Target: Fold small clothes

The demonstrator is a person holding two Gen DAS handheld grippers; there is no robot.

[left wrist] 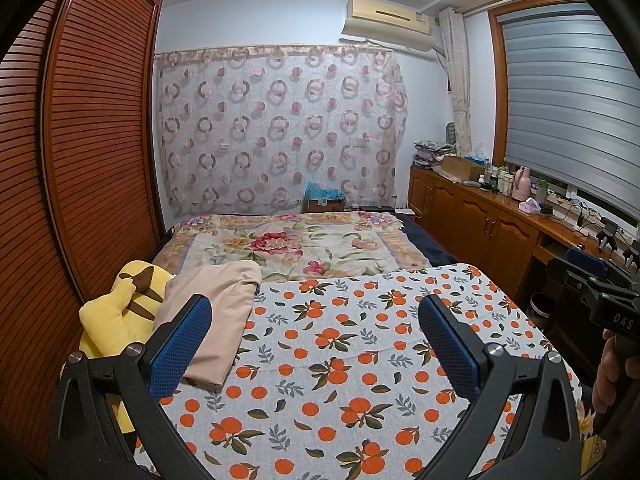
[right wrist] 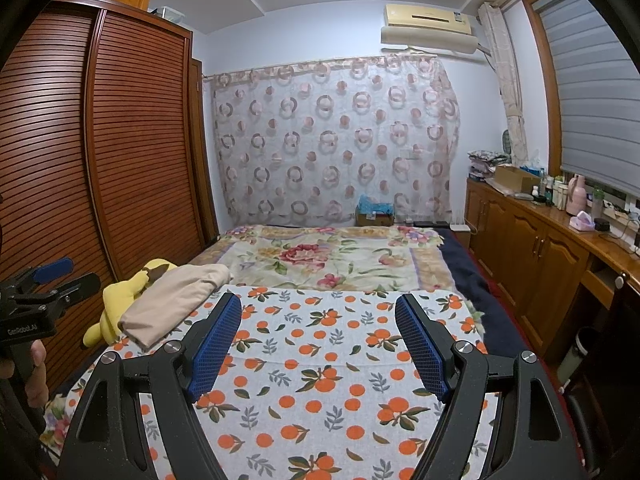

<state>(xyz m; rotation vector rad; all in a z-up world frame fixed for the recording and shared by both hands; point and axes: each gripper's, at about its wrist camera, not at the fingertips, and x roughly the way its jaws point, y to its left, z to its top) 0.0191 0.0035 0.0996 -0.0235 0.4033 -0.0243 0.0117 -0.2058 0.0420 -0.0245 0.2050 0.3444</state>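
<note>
Blue ribbed pads line the two black fingers of each claw, nearest the cameras. The left claw stands wide open with nothing between its pads, held over the orange-print cloth that covers the near surface. The right claw is likewise spread wide and empty over the same cloth. In the left wrist view the right tool shows at the right edge, with a hand around its grip; in the right wrist view the left tool shows at the left edge, gripped by the other hand.

Just past the left claw's left finger lies the beige garment, loosely folded, at the far left corner of the orange-print cloth. In the right wrist view the garment sits left of and beyond the right claw, apart from it. A yellow plush toy lies against the garment's left side, next to the slatted wooden wardrobe.

Beyond the printed cloth spreads a floral blanket on the bed. Farther back hangs a ring-patterned curtain on the wall, with an air conditioner above. A wooden cabinet cluttered with bottles and boxes runs along the right under a window blind.
</note>
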